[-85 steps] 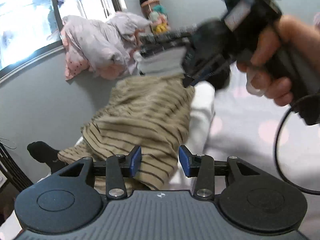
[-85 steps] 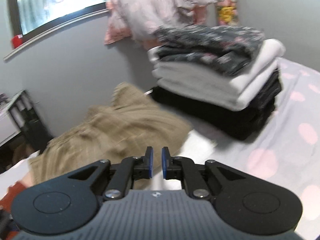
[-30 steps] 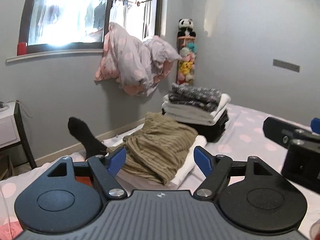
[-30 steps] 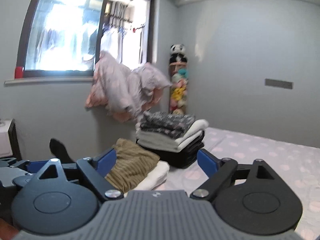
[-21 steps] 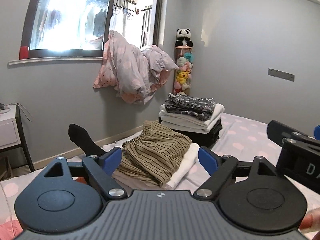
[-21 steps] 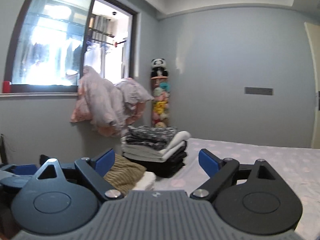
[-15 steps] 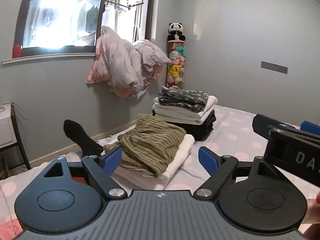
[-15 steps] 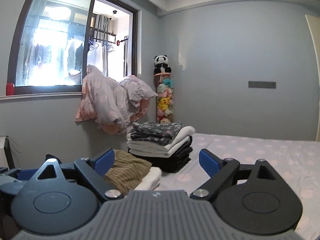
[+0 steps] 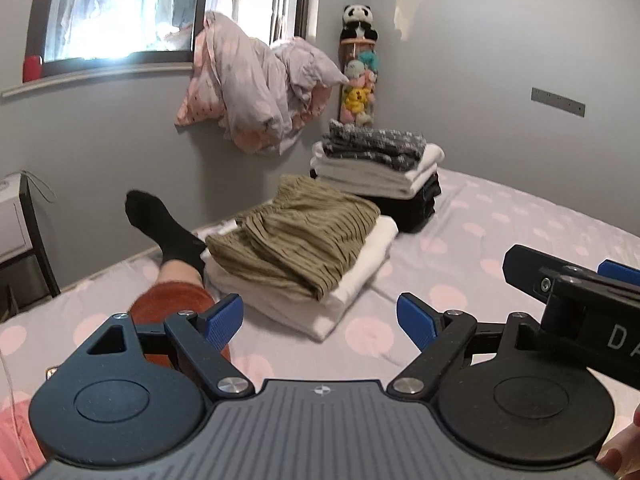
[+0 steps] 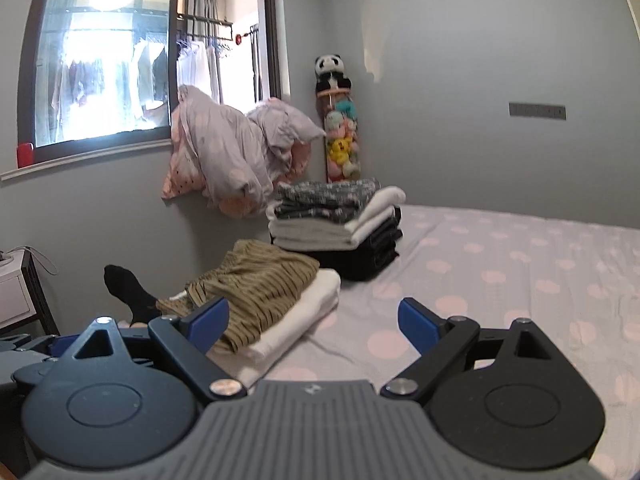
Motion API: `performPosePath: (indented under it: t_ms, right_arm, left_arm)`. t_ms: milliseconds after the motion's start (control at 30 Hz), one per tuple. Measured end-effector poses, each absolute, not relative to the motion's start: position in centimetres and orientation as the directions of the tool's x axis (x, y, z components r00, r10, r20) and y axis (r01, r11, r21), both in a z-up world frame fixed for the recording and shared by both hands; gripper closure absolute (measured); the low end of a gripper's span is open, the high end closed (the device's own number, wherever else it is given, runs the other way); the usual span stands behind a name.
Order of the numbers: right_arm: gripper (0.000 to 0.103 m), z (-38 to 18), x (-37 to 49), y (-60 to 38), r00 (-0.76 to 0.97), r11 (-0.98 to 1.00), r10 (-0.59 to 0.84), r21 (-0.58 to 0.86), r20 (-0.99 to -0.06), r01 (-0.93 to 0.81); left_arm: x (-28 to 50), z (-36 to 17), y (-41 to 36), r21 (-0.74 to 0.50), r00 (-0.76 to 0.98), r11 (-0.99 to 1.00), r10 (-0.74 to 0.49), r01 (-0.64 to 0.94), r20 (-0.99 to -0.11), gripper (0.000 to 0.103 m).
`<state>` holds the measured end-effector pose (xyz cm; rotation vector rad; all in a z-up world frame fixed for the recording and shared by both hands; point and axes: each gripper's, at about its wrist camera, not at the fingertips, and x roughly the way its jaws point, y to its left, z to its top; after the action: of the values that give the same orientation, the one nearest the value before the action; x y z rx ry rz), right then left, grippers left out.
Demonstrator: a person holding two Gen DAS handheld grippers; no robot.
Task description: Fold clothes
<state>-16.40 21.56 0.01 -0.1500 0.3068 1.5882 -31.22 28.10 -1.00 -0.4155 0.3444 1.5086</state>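
Observation:
A folded olive striped garment (image 9: 296,236) lies on top of a folded white garment (image 9: 356,276) on the bed; both show in the right wrist view too (image 10: 256,284). Behind them stands a stack of folded clothes (image 9: 376,172), dark patterned on top, white in the middle, black at the bottom, also in the right wrist view (image 10: 336,224). My left gripper (image 9: 320,318) is open and empty, held back from the olive pile. My right gripper (image 10: 314,320) is open and empty; its body shows at the right edge of the left wrist view (image 9: 576,292).
The bed (image 10: 520,264) has a pale sheet with pink dots. A person's leg in a black sock (image 9: 160,224) lies left of the piles. A bundled duvet (image 9: 256,84) hangs at the window sill. A plush-toy column (image 9: 356,68) stands in the corner. A small side table (image 9: 20,220) is at far left.
Both grippers have pulled back from the clothes and opened wide; the right one was shut close over the olive garment. Lately the left view has tilted down slightly.

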Motion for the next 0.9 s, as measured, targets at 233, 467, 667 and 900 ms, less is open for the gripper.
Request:
performPosePath:
  t_ms: [233, 467, 667, 900]
  right_arm:
    - [0.010, -0.8, -15.8, 21.8, -0.056, -0.017, 0.950, 0.128, -0.308, -0.992]
    - [0.010, -0.8, -15.9, 21.5, -0.057, -0.020, 0.953, 0.124, -0.299, -0.992]
    - [0.010, -0.5, -15.8, 21.2, -0.059, -0.024, 0.955, 0.125, -0.291, -0.992]
    - [0.010, -0.5, -15.6, 21.3, -0.060, -0.022, 0.955, 0.132, -0.289, -0.991]
  left_arm:
    - [-30.6, -1.4, 27.9, -0.027, 0.033, 0.022, 0.876, -0.999, -0.481, 0.004]
    - [-30.0, -1.3, 27.7, -0.024, 0.042, 0.034, 0.871, -0.999, -0.490, 0.004]
    - [-29.8, -1.1, 27.6, -0.016, 0.041, 0.038, 0.874, -0.999, -0.484, 0.004]
    - [-29.7, -1.1, 27.7, -0.010, 0.037, 0.037, 0.873, -0.999, -0.487, 0.004]
